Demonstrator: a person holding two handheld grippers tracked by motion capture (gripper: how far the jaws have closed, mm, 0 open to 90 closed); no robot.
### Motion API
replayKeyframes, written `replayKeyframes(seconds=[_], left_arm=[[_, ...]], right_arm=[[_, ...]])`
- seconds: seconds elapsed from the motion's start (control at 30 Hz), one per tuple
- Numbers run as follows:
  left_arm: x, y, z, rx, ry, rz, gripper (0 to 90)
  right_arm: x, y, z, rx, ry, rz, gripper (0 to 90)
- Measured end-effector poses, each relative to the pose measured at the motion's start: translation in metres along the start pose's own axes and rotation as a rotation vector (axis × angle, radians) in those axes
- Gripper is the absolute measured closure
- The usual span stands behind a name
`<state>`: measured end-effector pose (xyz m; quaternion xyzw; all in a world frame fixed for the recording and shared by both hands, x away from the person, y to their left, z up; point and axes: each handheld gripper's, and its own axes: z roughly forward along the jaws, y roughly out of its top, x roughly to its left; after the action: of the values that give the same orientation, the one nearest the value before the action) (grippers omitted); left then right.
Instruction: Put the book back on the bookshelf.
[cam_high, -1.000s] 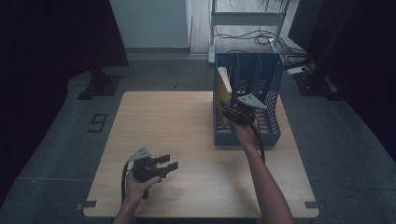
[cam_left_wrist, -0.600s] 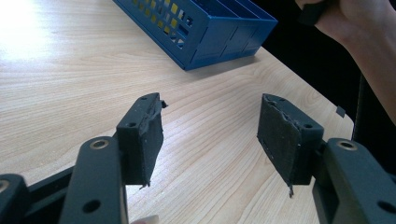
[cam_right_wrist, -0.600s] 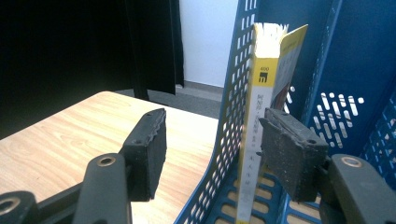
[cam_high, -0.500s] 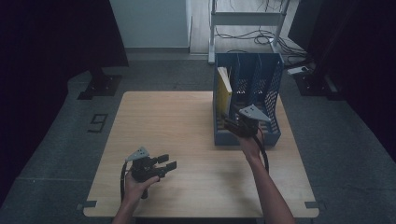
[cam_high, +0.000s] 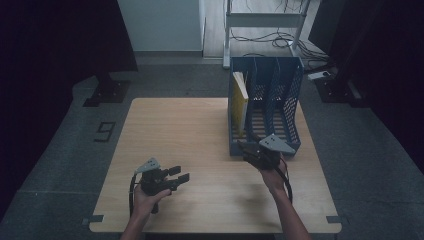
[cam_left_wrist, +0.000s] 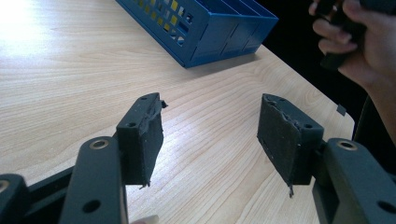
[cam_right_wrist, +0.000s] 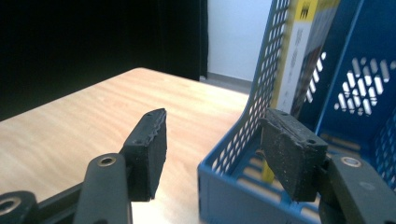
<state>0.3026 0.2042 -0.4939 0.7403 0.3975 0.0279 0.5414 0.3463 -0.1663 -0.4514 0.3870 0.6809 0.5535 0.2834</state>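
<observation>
Book (cam_high: 240, 100) stood upright in the blue rack's (cam_high: 295, 107) leftmost slot, at two o'clock on the surface (cam_high: 190, 130); stiff, probably light, best pinched by its top edge. Right gripper (cam_high: 250, 151) and left gripper (cam_high: 179, 174) both gaped, empty.

Open table left, rack blocking right

The blue file rack (cam_high: 265, 112) with its yellow book (cam_high: 240, 100) walls off the far right; bare table (cam_high: 175, 130) lies open elsewhere.
</observation>
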Motion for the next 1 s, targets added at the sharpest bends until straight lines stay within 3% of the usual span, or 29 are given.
replayKeyframes(seconds=[0.27,0.5,1.0], left_arm=[[0.000,0.000,-0.001,-0.003,0.001,-0.002,40.2],[0.000,-0.001,-0.001,-0.001,0.004,-0.003,40.1],[0.001,-0.002,-0.002,0.004,0.009,-0.005,40.1]], right_arm=[[0.008,-0.033,-0.017,0.044,0.018,-0.007,40.2],[0.006,-0.058,-0.026,0.108,0.020,0.010,40.2],[-0.002,-0.085,-0.027,0.215,0.007,0.030,39.9]])
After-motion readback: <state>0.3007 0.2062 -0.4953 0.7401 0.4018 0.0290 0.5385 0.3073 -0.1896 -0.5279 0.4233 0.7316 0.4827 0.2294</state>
